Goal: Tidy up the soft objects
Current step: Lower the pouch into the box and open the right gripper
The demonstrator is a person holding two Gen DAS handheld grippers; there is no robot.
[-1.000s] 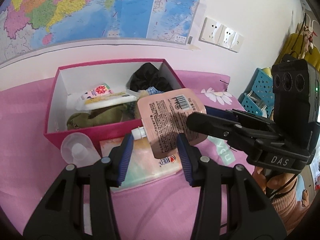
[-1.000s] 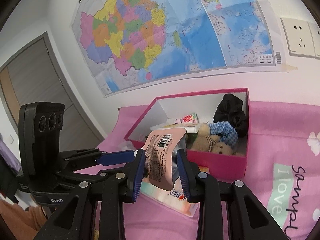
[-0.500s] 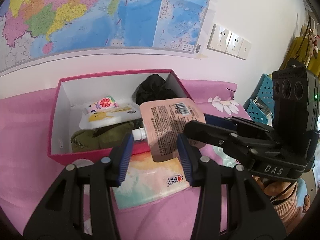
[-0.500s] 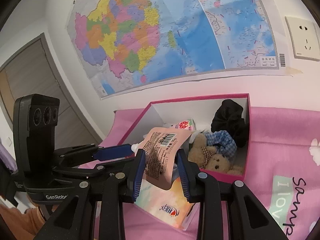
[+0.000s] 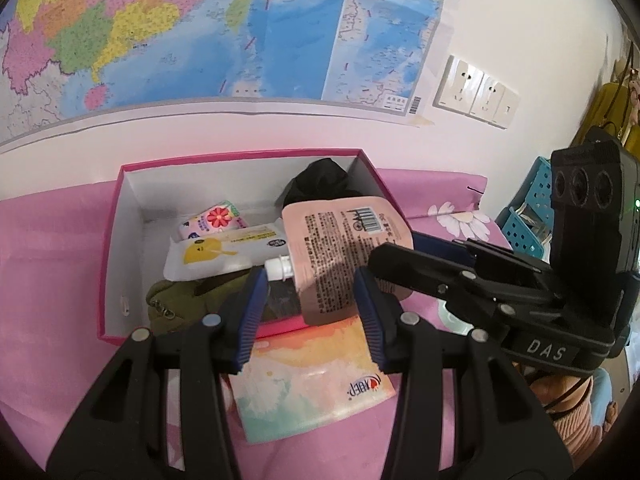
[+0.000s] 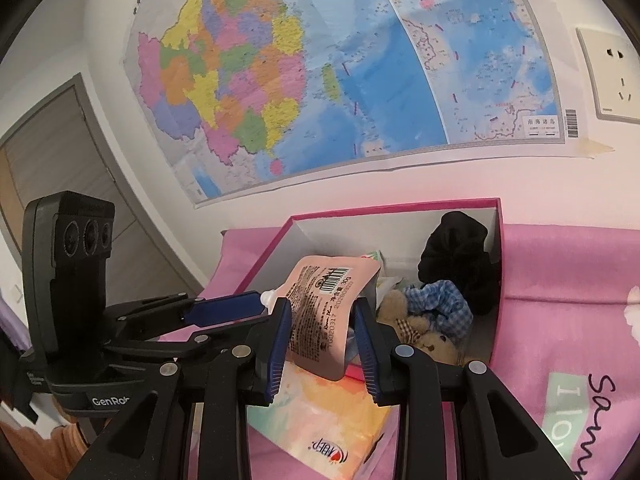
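Observation:
A pink spouted pouch hangs over the front edge of the pink box. My right gripper is shut on it, and the pouch bends between the blue pads. In the left wrist view the right gripper reaches in from the right. My left gripper also holds the pouch, one pad by the white spout and the other at the opposite edge. In the right wrist view a blue finger of the left gripper ends at the spout.
The box holds a black cloth, a white pouch with a yellow print, a flowered pack, an olive bag and a teddy bear. A pastel tissue pack lies in front on the pink cloth. A blue basket stands right.
Both grippers have carried the pouch together toward the box. The box's inside now shows more fully, and the clear cup at the front left has dropped out of sight.

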